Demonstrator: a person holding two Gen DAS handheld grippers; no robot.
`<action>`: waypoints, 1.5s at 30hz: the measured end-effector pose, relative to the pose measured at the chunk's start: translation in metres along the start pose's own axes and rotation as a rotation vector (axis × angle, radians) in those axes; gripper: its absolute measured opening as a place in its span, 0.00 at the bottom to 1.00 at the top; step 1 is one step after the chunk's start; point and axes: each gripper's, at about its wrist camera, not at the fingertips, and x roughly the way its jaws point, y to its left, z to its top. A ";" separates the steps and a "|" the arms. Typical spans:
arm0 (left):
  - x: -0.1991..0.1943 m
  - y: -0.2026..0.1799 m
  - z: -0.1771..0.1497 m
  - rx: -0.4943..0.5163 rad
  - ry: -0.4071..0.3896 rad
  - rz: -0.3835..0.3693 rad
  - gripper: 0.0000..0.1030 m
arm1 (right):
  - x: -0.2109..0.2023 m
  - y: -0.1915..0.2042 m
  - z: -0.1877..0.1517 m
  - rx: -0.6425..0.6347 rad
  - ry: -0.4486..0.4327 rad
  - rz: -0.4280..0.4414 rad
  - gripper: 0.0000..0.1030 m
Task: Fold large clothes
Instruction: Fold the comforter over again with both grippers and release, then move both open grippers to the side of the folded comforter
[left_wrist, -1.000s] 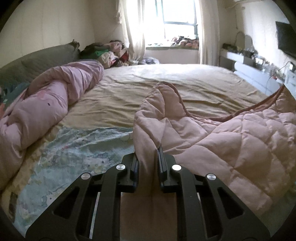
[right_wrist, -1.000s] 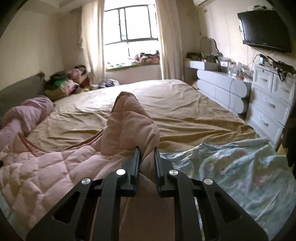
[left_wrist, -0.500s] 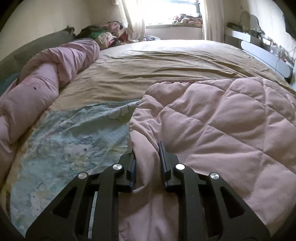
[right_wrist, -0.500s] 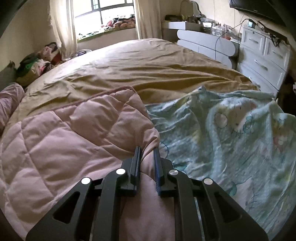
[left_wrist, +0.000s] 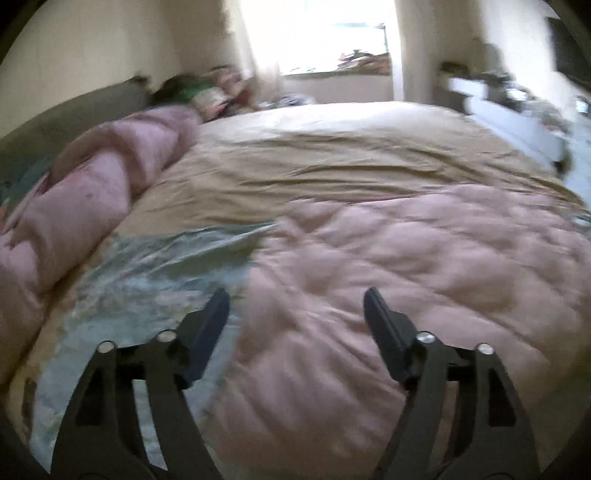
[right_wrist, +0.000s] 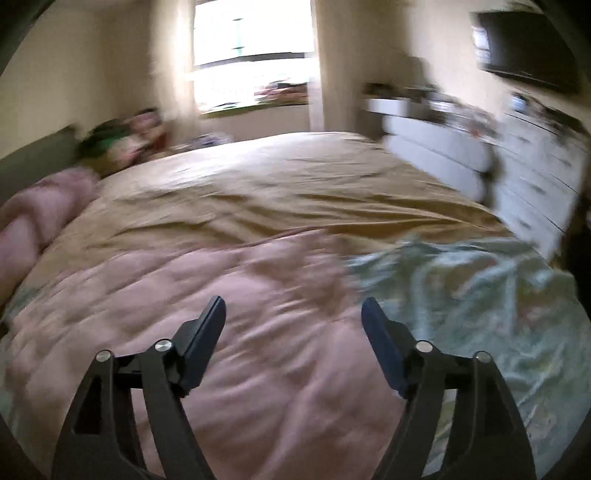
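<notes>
A pink quilted blanket (left_wrist: 406, 266) lies folded flat on the near part of the bed, on a pale blue printed sheet (left_wrist: 140, 280). My left gripper (left_wrist: 297, 295) is open and empty just above the blanket's left edge. In the right wrist view the same blanket (right_wrist: 221, 295) fills the lower left, with the blue sheet (right_wrist: 480, 295) to its right. My right gripper (right_wrist: 293, 302) is open and empty above the blanket's right edge. Both views are blurred by motion.
A tan bedspread (left_wrist: 332, 155) covers the far half of the bed. A rolled pink duvet (left_wrist: 81, 199) lies along the left side by the grey headboard. A clothes pile (left_wrist: 207, 92) sits at the far left corner. White drawers (right_wrist: 535, 177) stand on the right.
Both grippers have opened and let go of the pink blanket, which now lies flat. Both cameras have lifted and pulled back a little.
</notes>
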 end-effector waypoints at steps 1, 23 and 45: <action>-0.006 -0.012 -0.001 0.014 0.005 -0.040 0.74 | -0.003 0.012 -0.002 -0.033 0.025 0.043 0.73; 0.034 -0.072 -0.032 -0.043 0.188 -0.168 0.91 | 0.047 0.087 -0.048 -0.142 0.270 0.107 0.87; -0.071 -0.010 -0.044 -0.113 0.041 -0.053 0.91 | -0.109 -0.029 -0.033 -0.055 0.065 0.044 0.95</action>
